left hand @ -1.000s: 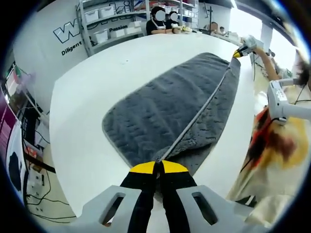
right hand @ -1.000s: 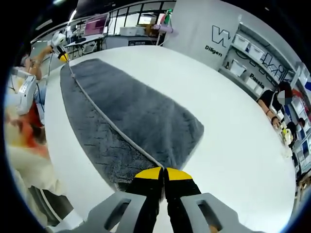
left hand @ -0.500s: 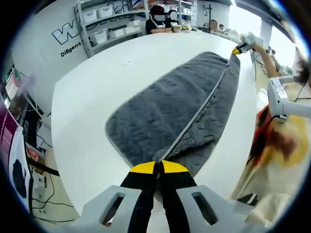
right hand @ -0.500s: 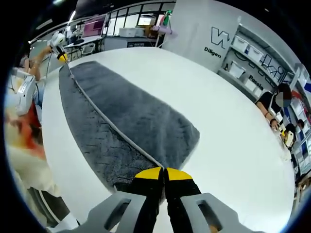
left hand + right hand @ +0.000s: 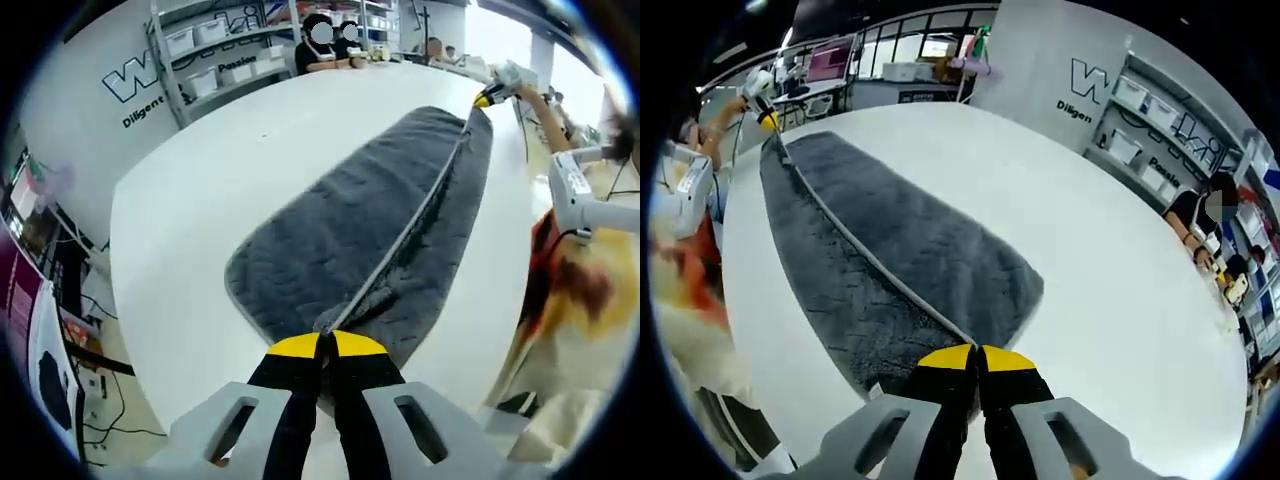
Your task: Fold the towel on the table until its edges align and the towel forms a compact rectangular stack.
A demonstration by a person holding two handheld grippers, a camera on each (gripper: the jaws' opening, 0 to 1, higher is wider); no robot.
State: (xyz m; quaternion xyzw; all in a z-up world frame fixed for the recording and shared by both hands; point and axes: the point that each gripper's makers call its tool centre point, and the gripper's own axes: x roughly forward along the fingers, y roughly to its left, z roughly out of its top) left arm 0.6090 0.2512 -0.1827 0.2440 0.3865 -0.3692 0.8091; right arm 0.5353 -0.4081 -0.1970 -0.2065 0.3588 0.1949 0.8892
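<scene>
Both grippers, left (image 5: pixel 322 345) and right (image 5: pixel 976 352), are clamping opposite corners of the towel (image 5: pixel 350 230), stretching one edge taut over the table (image 5: pixel 200 190); the lifted edge risks landing skewed if either corner is slipping or one hand is leading

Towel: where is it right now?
The towel lies lengthwise on the white table, its near edge lifted and stretched taut between the left tongs and right tongs, each shut on one end of that edge.

Towel (image 5: pixel 350 230) corner hidden between left tongs (image 5: pixel 323 345).
</scene>
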